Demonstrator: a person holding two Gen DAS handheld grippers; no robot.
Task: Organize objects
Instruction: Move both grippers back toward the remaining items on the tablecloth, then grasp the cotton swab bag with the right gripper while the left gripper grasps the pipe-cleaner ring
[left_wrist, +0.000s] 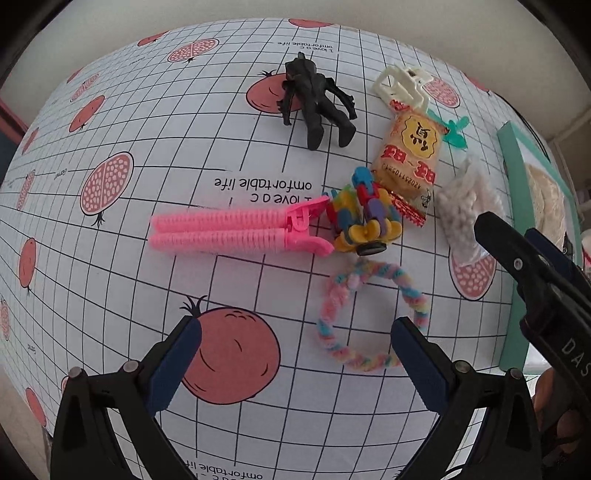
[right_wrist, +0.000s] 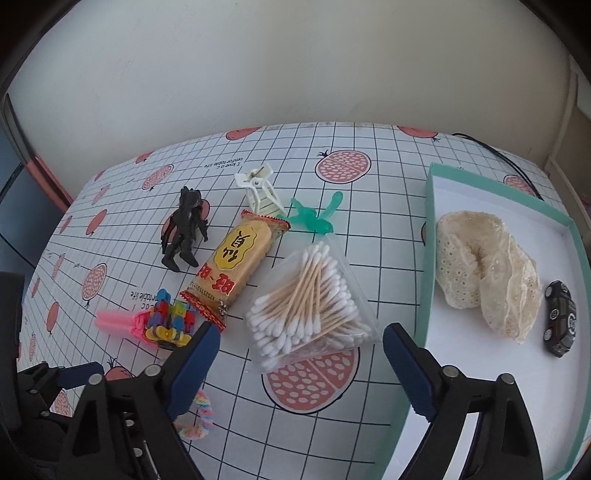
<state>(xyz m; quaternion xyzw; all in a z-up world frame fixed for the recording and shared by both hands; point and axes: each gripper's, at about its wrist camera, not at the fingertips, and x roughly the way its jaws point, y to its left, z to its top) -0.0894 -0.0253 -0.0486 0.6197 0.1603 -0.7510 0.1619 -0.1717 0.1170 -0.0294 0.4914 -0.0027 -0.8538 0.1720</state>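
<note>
Sorting under way, two things boxed and a heap left on the bench.
Inside the teal box (right_wrist: 430, 236) sit a cream lace scrunchie (right_wrist: 487, 273) and a small black toy car (right_wrist: 560, 318), so that much looks done. Out on the bench (right_wrist: 369, 147): black figure (right_wrist: 184, 230), white claw clip (right_wrist: 260, 194), green plastic toy (right_wrist: 314, 218), snack packet (right_wrist: 236, 264), bag of cotton swabs (right_wrist: 312, 306), pink hair-roller clip (left_wrist: 236, 232), colourful block toy (left_wrist: 364, 218), pastel twisted loop (left_wrist: 369, 314). Left tool (left_wrist: 295, 363) gapes wide, empty, beside the loop; right tool (right_wrist: 301, 363) is wide open, empty, just short of the swabs, likely next.
</note>
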